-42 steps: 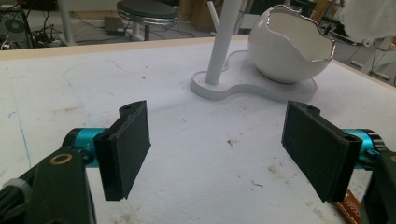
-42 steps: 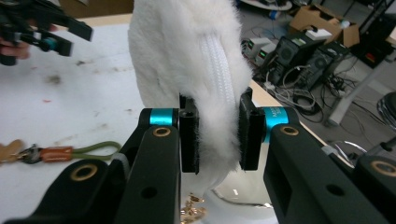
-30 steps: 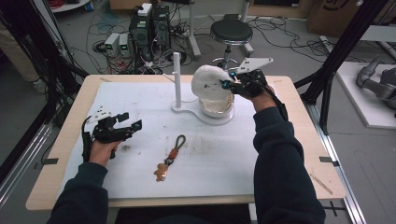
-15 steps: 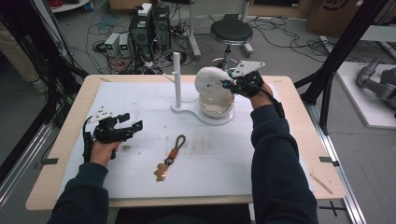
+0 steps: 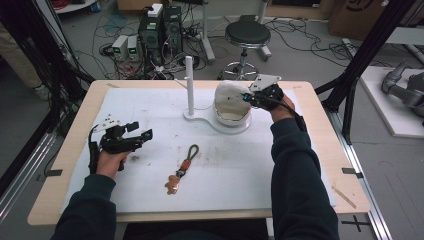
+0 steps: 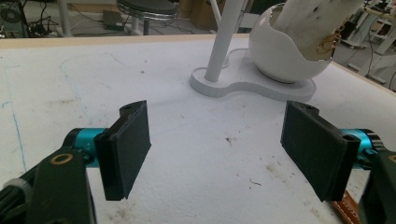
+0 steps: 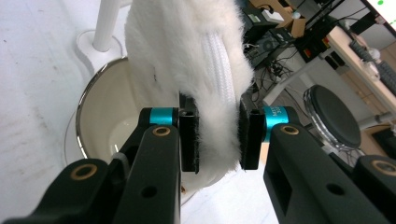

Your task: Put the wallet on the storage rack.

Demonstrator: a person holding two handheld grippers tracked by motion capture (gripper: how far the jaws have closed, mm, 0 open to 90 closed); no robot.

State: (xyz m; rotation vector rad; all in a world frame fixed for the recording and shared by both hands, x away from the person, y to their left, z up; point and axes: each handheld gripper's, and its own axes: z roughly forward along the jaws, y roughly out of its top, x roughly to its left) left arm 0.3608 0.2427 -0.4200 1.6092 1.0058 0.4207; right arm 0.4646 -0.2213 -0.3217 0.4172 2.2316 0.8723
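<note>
Plush pouch [image 7: 187, 60] zipper, claw-side view

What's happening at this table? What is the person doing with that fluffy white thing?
A person holds a gripper in each hand. The right gripper has its fingers clamped on a fluffy white pouch and holds it over the white bowl on a stand, partly inside it. The left gripper rests open above the white mat, holding nothing. A brown keychain lies on the mat between the arms.
</note>
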